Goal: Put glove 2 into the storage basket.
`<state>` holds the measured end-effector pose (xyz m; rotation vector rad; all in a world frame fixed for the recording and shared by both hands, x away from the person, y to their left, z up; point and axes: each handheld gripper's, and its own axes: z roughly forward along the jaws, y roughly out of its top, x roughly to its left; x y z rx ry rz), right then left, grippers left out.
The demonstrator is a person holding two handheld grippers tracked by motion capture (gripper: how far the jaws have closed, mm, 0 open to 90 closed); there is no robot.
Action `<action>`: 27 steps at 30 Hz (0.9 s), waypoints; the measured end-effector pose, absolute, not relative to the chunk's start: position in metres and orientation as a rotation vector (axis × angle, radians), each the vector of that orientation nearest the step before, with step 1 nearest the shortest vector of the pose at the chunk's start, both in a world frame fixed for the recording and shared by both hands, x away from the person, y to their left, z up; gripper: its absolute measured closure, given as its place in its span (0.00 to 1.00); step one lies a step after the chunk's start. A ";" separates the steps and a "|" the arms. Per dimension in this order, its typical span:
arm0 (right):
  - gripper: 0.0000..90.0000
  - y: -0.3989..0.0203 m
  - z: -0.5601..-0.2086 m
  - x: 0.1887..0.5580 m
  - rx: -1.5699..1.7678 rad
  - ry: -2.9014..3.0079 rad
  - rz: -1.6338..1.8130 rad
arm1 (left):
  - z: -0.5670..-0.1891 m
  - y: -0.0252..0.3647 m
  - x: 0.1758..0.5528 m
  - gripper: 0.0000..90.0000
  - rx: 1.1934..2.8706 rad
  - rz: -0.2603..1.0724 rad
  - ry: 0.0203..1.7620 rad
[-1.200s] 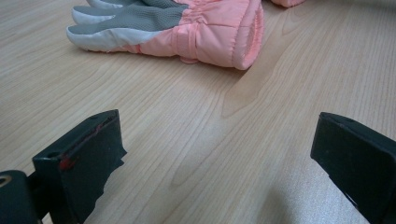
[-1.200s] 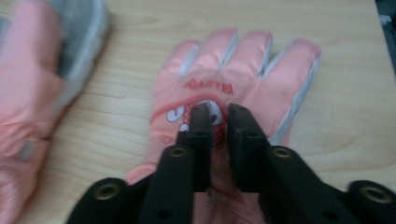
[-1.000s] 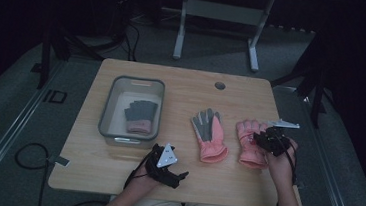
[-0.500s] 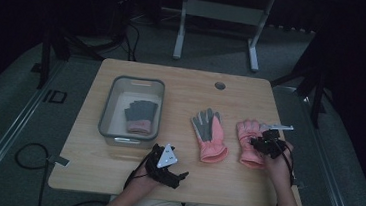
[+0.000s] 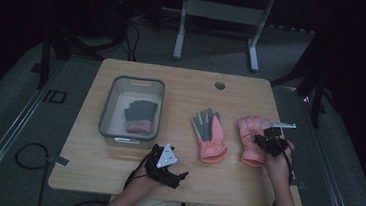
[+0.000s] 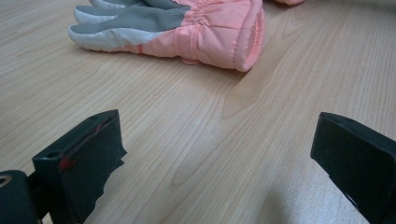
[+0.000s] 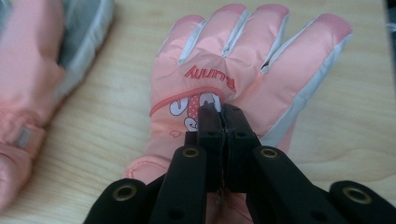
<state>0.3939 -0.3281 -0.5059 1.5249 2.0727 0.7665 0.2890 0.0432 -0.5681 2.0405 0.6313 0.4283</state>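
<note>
Right gripper [image 7: 223, 112]: jaws have just been closing, now pinched together on the back fabric of the pink ski glove [image 7: 243, 79] lying flat beneath it, fingers pointing away. Second pink glove [image 5: 210, 135], grey palm up, just left of that claw. Left gripper [image 5: 165, 164]: jaws wide apart, empty, resting on the wooden table [image 5: 114, 177]. Clear bin [image 5: 107, 111] beyond it holds a grey glove [image 5: 140, 115].

Right gripper [image 7: 223, 112] jaws just closed, pinching; left gripper [image 5: 165, 165] jaws wide apart, low
</note>
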 end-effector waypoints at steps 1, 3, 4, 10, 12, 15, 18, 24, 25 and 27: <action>0.97 -0.328 -0.501 0.393 1.522 2.063 0.777 | -0.568 0.043 0.289 0.02 2.041 0.427 0.632; 0.97 -0.328 -0.490 0.393 1.511 2.050 0.797 | -0.568 0.043 0.289 0.02 2.040 0.431 0.629; 0.97 -0.327 -0.485 0.392 1.507 2.043 0.807 | -0.568 0.043 0.289 0.02 2.038 0.432 0.627; 0.97 -0.316 -0.454 0.392 1.456 2.030 0.882 | -0.568 0.043 0.289 0.02 2.036 0.435 0.627; 0.97 -0.310 -0.444 0.392 1.425 2.036 0.908 | -0.568 0.043 0.289 0.02 2.036 0.435 0.628; 0.97 -0.300 -0.431 0.392 1.392 2.032 0.927 | -0.568 0.043 0.289 0.02 2.036 0.437 0.627; 0.97 -0.288 -0.419 0.391 1.351 2.039 0.944 | -0.568 0.043 0.288 0.02 2.038 0.425 0.628; 0.97 -0.261 -0.402 0.388 1.282 2.076 0.999 | -0.568 0.043 0.289 0.02 2.038 0.428 0.630; 0.97 -0.256 -0.400 0.387 1.276 2.082 1.010 | -0.568 0.043 0.288 0.02 2.039 0.430 0.630; 0.97 -0.245 -0.396 0.385 1.245 2.093 1.015 | -0.568 0.043 0.288 0.02 2.036 0.432 0.631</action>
